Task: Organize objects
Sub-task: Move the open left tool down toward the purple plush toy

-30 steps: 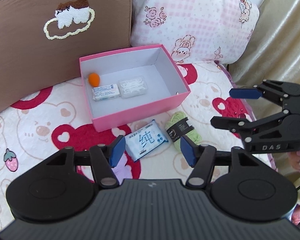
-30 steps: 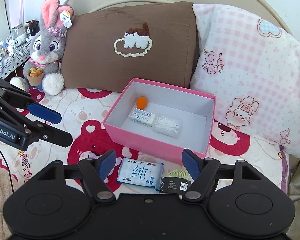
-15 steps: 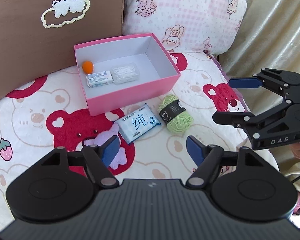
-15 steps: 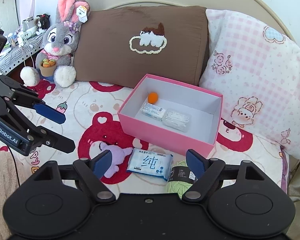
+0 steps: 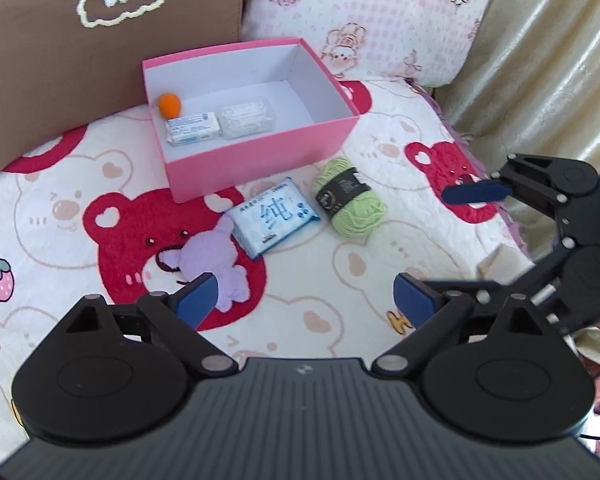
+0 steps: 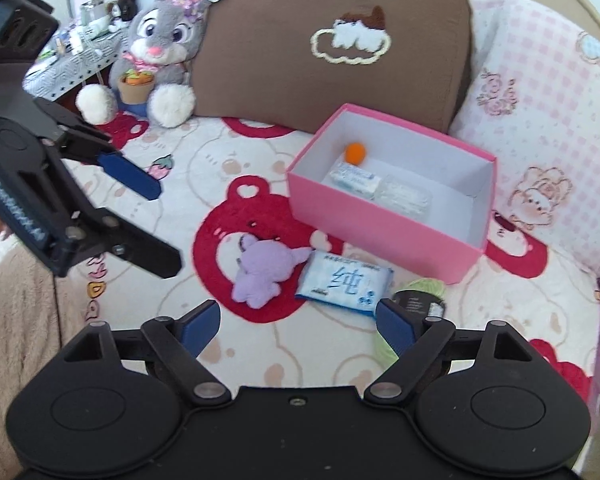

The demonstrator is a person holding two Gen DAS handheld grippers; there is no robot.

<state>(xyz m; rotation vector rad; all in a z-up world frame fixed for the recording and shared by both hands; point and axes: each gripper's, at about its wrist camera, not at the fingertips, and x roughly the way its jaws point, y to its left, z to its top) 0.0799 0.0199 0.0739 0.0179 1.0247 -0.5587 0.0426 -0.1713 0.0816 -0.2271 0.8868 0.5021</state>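
Note:
A pink box on the bear-print bedspread holds an orange ball, a blue-white packet and a clear pack. In front of it lie a purple plush toy, a blue tissue pack and green yarn. My left gripper hovers near the plush, its jaws opening with nothing between them. My right gripper hangs short of the tissue pack and yarn, its jaws also opening on nothing. Each gripper shows in the other's view: right gripper, left gripper.
A brown pillow and a pink checked pillow stand behind the pink box. A grey rabbit plush sits at the back left beside a cluttered side table. A beige curtain hangs on the right.
Both grippers' jaws have spread wider. Both have drawn back from the box, so the loose items lie farther ahead of the fingertips, and the purple plush toy has come into view.

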